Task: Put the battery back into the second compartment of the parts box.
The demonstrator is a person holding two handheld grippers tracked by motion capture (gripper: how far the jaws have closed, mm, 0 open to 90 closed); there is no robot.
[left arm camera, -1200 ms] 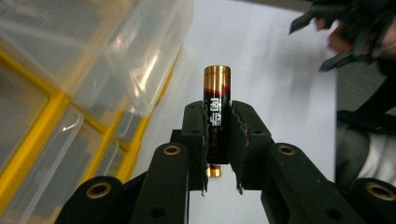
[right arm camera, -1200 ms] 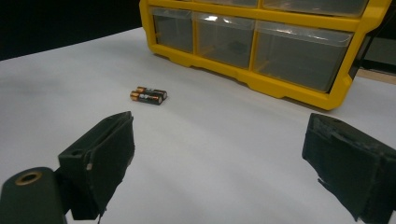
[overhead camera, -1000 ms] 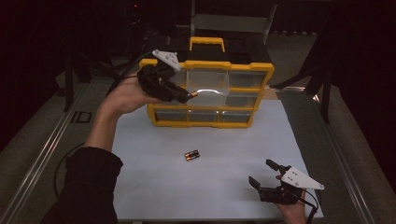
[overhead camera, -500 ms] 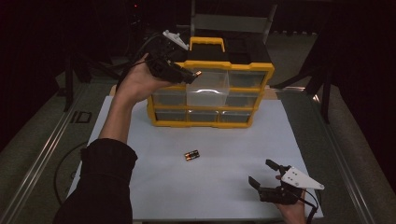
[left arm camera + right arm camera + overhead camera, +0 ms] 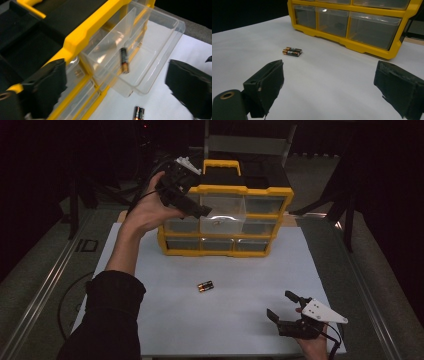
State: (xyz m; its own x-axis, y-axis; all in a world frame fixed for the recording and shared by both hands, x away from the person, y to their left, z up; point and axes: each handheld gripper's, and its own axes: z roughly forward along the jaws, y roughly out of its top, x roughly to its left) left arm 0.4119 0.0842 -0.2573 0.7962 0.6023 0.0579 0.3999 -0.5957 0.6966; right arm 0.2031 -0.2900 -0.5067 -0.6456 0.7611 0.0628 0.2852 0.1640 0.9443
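Battery: one cell is seen in the left gripper view, lying in the pulled-out clear drawer of the yellow organiser, against its divider. The left tool is held above the drawer with jaws spread and nothing between them. No writing on the cell can be read.

High view: the left tool is raised at the organiser's top left corner; half a second ago it was placed slightly farther left and higher. The open drawer is in the middle row. Two batteries lie side by side on the white desk, unmoved. The right tool rests at the near right, jaws apart, unchanged.

Right gripper view: the right tool is open and empty; the two batteries lie ahead, near the organiser. Labels are too small to read.
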